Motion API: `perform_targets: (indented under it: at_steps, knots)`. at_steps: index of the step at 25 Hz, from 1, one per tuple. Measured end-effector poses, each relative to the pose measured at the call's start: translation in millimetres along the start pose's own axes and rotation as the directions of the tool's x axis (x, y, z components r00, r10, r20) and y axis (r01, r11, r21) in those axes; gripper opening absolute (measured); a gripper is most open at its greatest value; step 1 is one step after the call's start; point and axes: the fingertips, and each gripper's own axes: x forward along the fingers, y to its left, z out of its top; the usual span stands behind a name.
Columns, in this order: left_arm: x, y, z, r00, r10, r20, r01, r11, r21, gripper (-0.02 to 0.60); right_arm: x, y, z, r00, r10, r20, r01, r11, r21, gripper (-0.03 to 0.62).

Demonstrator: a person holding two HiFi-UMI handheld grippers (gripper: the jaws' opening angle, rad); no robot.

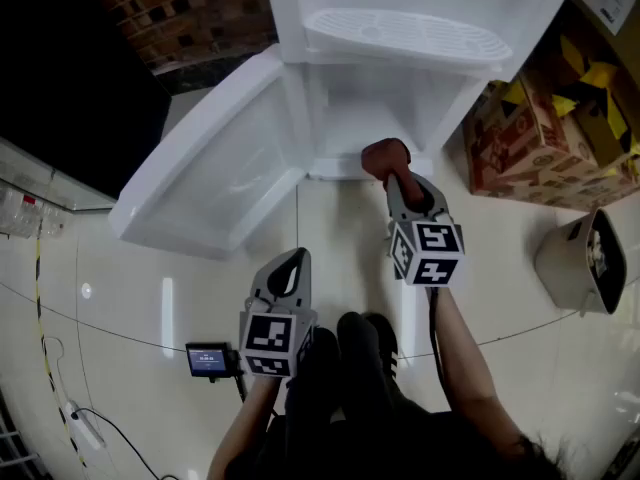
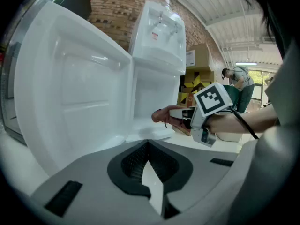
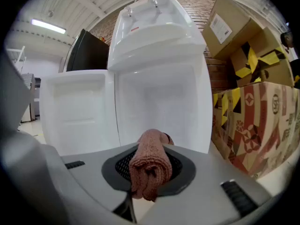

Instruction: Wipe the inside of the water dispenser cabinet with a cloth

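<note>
The white water dispenser's lower cabinet (image 1: 372, 118) stands open, its door (image 1: 210, 173) swung out to the left. My right gripper (image 1: 393, 175) is shut on a bunched reddish-brown cloth (image 1: 385, 156), held just in front of the cabinet's bottom edge. In the right gripper view the cloth (image 3: 150, 165) pokes out between the jaws, facing the bare white cabinet interior (image 3: 159, 102). My left gripper (image 1: 296, 261) hangs lower and to the left over the floor, shut with nothing in it. In the left gripper view the cloth (image 2: 161, 115) sits at the cabinet opening (image 2: 152, 102).
Printed cardboard boxes (image 1: 540, 138) stand close on the cabinet's right. A beige round appliance (image 1: 585, 263) lies on the floor at far right. A small screen device (image 1: 207, 359) and a power strip (image 1: 80, 423) lie at lower left. The drip tray (image 1: 410, 33) overhangs the cabinet.
</note>
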Motion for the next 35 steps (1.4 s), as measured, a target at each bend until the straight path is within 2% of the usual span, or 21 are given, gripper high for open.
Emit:
perform_targets:
  at_steps: [8,13,18,21,24,27,31,35]
  knots:
    - [4.6,18.1,-6.2,0.999,-0.019,-0.029,0.019,1.000,-0.007,-0.020,93.1,-7.8,27.0,1.000,-0.009,0.000,0.009,0.998,-0.064,0.086]
    - [5.6,24.8,-15.4,0.998,-0.021,-0.054,0.020,1.000,-0.010,-0.020,138.0,5.4,30.2,0.999,0.034,0.015,-0.031,0.986,-0.161,0.086]
    - [9.9,35.6,-21.2,0.998,-0.017,-0.066,0.016,1.000,-0.024,-0.020,166.7,10.0,26.7,0.999,0.034,0.011,-0.033,0.995,-0.099,0.086]
    - [11.5,40.8,-24.4,0.997,-0.016,-0.071,0.013,0.999,-0.042,-0.020,179.3,9.3,21.8,1.000,0.023,-0.007,-0.023,0.995,-0.099,0.085]
    - [13.5,43.5,-25.9,0.997,-0.018,-0.074,0.014,0.998,-0.056,-0.020,188.6,11.4,15.5,0.999,0.029,-0.024,-0.032,0.990,-0.135,0.083]
    - [14.5,41.1,-26.3,0.997,-0.020,-0.074,0.016,0.999,-0.050,-0.020,187.4,15.2,-0.7,0.995,0.046,-0.086,-0.059,0.987,-0.150,0.083]
    - [11.6,41.1,-24.6,0.997,-0.011,-0.070,0.007,0.998,-0.056,-0.020,161.2,28.2,-26.8,0.984,0.081,-0.161,-0.093,0.994,-0.063,0.084]
    - [11.0,42.0,-21.5,0.998,-0.003,-0.058,0.000,0.998,-0.059,-0.020,130.1,39.2,-50.5,0.975,0.116,-0.188,-0.124,0.992,-0.028,0.084]
